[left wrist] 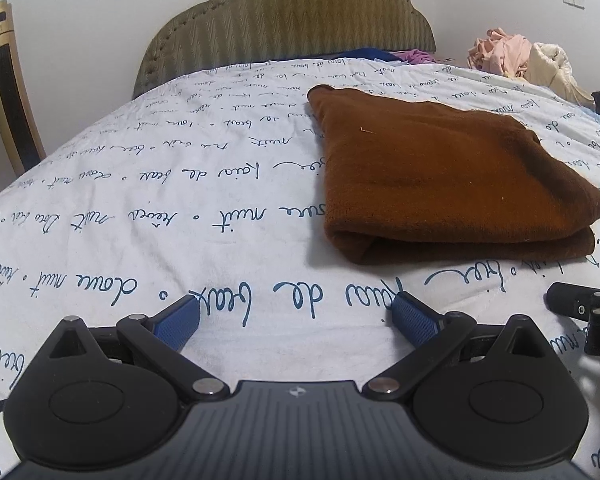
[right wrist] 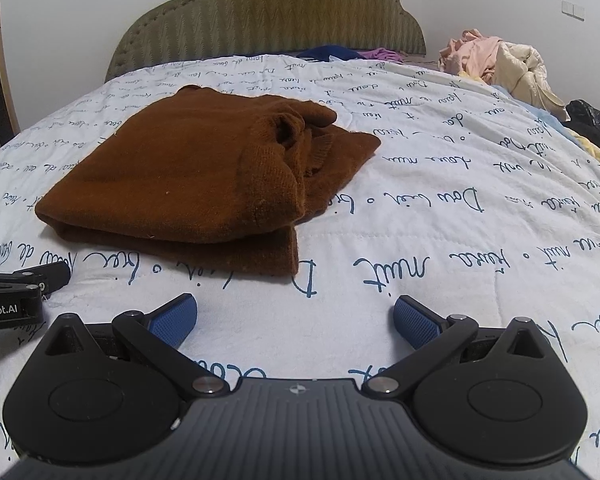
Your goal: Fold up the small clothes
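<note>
Left wrist view: left gripper (left wrist: 296,314) low over the bedspread (left wrist: 148,184), jaws spread wide, nothing between the blue pads (left wrist: 179,322). Brown knit garment (left wrist: 444,176) lies ahead and to the right on the bedspread, already folded into a thick stack, rounded fold edge facing the camera, apart from the fingertips. A piece of the right gripper (left wrist: 580,312) shows at the right edge, near the garment's front corner, not touching it as far as I can tell. Headboard (left wrist: 288,24) behind, pile of pale clothes (left wrist: 520,56) far right, tower fan (left wrist: 4,88) at left. Right wrist view: right gripper (right wrist: 296,314) also released, jaws wide, empty, over bare bedspread (right wrist: 440,184). Brown knit garment (right wrist: 188,184) sits ahead-left, close to the tips but not in contact; from here the right side looks messier, with the neck opening and a loose flap sticking out past the stack. Left gripper (right wrist: 24,280) pokes in at the left edge, just beside the garment's near edge. Handling guess: soft, limp, fairly thick knit, light, not slippery, will sag and unfold if lifted from one corner. Best grip is probably the loose right flap or the layered front corners, pinching all layers together, one gripper per side.
</note>
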Tool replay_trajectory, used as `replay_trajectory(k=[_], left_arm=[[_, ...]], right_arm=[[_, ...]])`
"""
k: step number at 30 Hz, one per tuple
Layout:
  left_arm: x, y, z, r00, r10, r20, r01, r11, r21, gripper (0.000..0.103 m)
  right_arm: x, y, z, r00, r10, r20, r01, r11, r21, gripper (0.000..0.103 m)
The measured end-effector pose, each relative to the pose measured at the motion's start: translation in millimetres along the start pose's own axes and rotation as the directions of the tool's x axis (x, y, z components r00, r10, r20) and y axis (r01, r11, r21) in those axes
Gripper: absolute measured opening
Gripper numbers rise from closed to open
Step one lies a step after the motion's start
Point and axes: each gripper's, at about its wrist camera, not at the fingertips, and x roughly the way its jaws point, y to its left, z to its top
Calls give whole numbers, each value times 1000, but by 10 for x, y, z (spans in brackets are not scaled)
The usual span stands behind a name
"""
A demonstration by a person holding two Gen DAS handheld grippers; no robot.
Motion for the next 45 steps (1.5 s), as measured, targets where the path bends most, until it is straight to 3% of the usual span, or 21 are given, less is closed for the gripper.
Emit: replay_trajectory(k=[45], left_arm=[[5, 13, 1, 1000, -3, -1, 3, 1000, -4, 103]], right_arm=[[-6, 5, -22, 1000, 9, 12, -9, 1000, -3, 103]])
